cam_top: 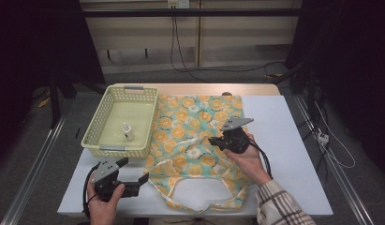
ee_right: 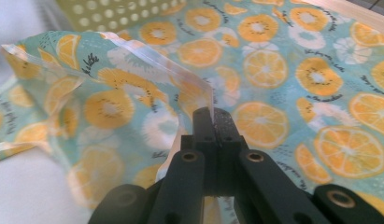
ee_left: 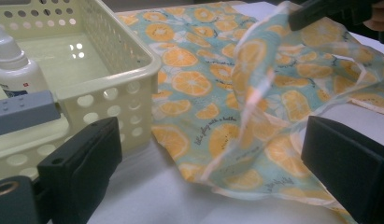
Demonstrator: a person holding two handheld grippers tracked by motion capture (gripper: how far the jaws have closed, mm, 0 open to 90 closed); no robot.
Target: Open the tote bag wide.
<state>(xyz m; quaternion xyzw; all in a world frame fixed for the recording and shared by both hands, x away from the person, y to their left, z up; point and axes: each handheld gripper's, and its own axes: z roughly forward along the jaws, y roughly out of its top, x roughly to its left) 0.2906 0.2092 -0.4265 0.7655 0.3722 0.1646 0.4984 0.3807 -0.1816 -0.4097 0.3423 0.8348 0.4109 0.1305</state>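
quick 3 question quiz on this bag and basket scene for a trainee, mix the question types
1. True or false: the right gripper is shut on the cloth bag's hem.
2. What lies in the yellow basket? A) a small bottle B) a spoon C) a cup
3. How do the left gripper's jaws stand?

Key
1. True: its jaws pinch a lifted fold of the orange-print fabric.
2. A: a small bottle with a white cap.
3. Open, with nothing between them, at the table's near edge beside the bag.
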